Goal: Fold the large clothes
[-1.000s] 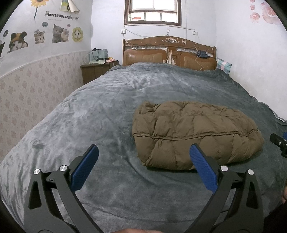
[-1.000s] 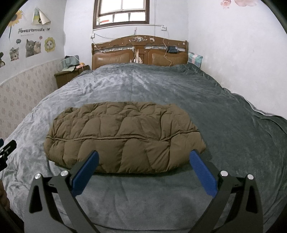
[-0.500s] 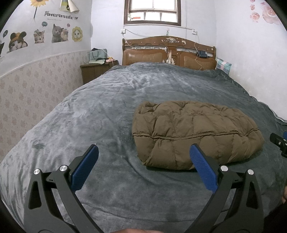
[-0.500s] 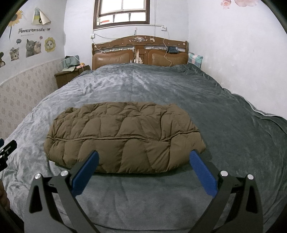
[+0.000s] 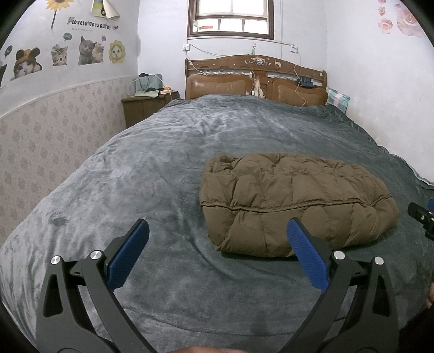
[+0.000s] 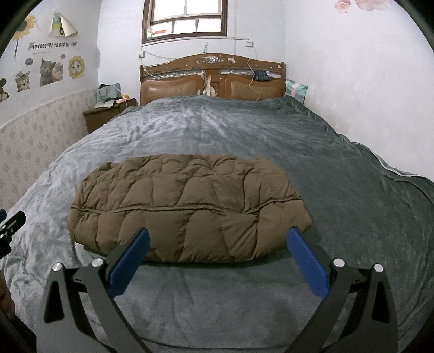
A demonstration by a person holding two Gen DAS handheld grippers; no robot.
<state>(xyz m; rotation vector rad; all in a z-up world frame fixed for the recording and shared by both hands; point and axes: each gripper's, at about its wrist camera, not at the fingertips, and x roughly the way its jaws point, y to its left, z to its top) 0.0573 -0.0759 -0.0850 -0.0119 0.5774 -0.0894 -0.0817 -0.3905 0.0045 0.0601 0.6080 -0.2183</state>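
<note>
A brown quilted down jacket [image 6: 187,209] was seen lying folded into a thick bundle on the grey blanket [image 6: 312,152] that covered the bed. A stitched seam ran along the length of the bundle, and the near edge was rounded and puffed. The jacket was found toward the foot end of the blanket, well apart from the wooden headboard [image 6: 211,78].

The right gripper [image 6: 215,254] was held just short of the jacket's near edge, with its blue-padded jaws spread wide and nothing between them; no contact with the jacket could be made out. The left gripper [image 5: 215,247] was likewise held wide apart and empty, on the jacket's left side, its right pad appearing in front of the jacket's near left corner [image 5: 284,201], its left pad over bare blanket [image 5: 135,176].

Beyond the jacket, left of the headboard, a dark wooden nightstand [image 5: 143,106] with a pale bag on it was visible. Cat stickers [image 5: 86,50] were seen on the wall above the nightstand side, and a window [image 5: 230,16] was set above the headboard.
</note>
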